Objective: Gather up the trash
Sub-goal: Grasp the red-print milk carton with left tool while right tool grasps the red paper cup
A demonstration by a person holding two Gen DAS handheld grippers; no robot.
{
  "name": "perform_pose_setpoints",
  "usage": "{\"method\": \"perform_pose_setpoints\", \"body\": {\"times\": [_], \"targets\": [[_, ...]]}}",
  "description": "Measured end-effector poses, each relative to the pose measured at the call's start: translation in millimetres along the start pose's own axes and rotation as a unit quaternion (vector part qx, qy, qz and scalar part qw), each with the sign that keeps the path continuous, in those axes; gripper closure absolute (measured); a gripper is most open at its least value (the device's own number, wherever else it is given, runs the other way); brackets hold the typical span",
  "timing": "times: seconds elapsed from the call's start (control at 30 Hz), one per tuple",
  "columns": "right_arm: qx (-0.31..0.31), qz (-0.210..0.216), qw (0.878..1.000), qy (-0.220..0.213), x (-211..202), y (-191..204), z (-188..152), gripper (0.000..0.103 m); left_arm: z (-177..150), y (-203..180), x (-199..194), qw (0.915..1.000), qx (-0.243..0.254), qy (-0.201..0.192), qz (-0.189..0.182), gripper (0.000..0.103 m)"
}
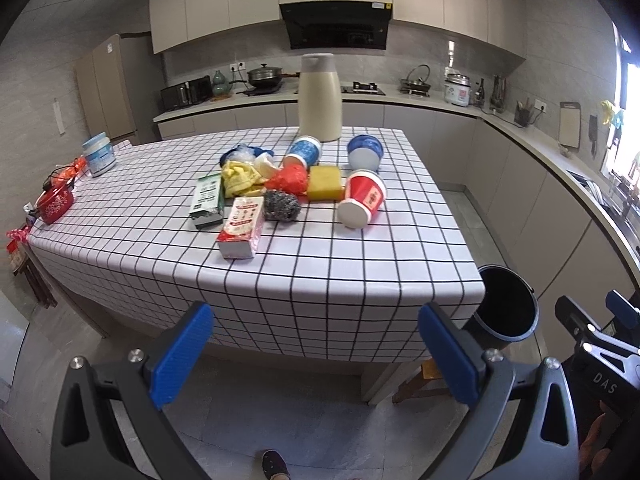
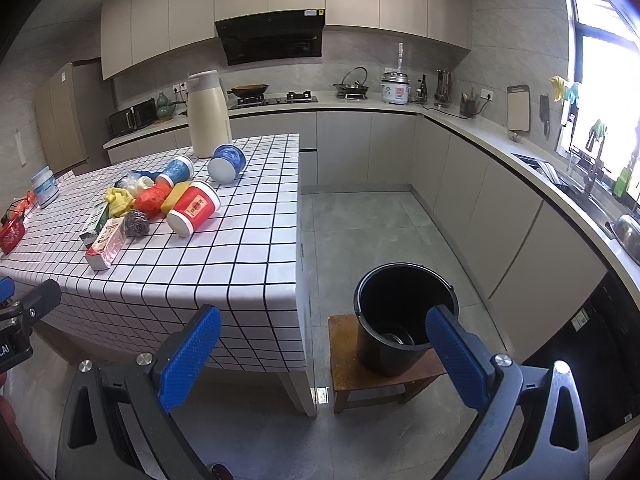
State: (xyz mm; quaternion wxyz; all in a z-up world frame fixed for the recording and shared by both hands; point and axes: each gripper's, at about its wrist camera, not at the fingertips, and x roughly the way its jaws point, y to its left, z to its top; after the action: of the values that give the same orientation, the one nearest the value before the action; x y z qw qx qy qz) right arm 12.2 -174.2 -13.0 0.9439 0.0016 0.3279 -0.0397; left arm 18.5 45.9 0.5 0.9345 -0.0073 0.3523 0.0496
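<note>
A heap of trash lies mid-table on the checked cloth (image 1: 320, 264): a red paper cup (image 1: 362, 198) on its side, two blue cups (image 1: 303, 153) (image 1: 365, 153), a yellow sponge (image 1: 326, 182), a steel scourer (image 1: 282, 205), a red-and-white carton (image 1: 242, 227), a green carton (image 1: 208, 199), a yellow cloth (image 1: 240, 176) and a red bag (image 1: 288, 178). A black bucket (image 2: 404, 312) stands on a wooden stool (image 2: 348, 376) right of the table. My left gripper (image 1: 316, 354) is open, short of the table's near edge. My right gripper (image 2: 324, 354) is open, between table corner and bucket.
A tall cream thermos (image 1: 320, 98) stands at the table's far edge. A white tub (image 1: 99, 156) and a red pot (image 1: 54, 202) sit at the table's left end. Kitchen counters (image 2: 520, 148) run along the back and right walls, with tiled floor (image 2: 360, 224) between.
</note>
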Motion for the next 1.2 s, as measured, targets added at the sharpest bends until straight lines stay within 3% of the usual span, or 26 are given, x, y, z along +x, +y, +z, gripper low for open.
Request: {"method": "perform_pose_setpoints", "body": {"times": [0.33, 0.8, 1.2], "targets": [[-0.010, 0.033, 0.999, 0.003, 25.7, 37.9, 14.2, 0.000, 13.0, 41.5, 32.3, 0.9996, -0.014, 0.011, 0.023, 0.000], [0.006, 0.032, 0.999, 0.030, 111.9, 118.5, 55.9, 0.000, 55.1, 87.2, 138.8, 0.9988, 0.004, 0.048, -0.006, 0.001], [0.012, 0.039, 0.998, 0.054, 193.8, 178.1, 85.9, 0.000, 62.8, 95.5, 209.5, 0.9930, 0.030, 0.102, -0.052, 0.029]]}}
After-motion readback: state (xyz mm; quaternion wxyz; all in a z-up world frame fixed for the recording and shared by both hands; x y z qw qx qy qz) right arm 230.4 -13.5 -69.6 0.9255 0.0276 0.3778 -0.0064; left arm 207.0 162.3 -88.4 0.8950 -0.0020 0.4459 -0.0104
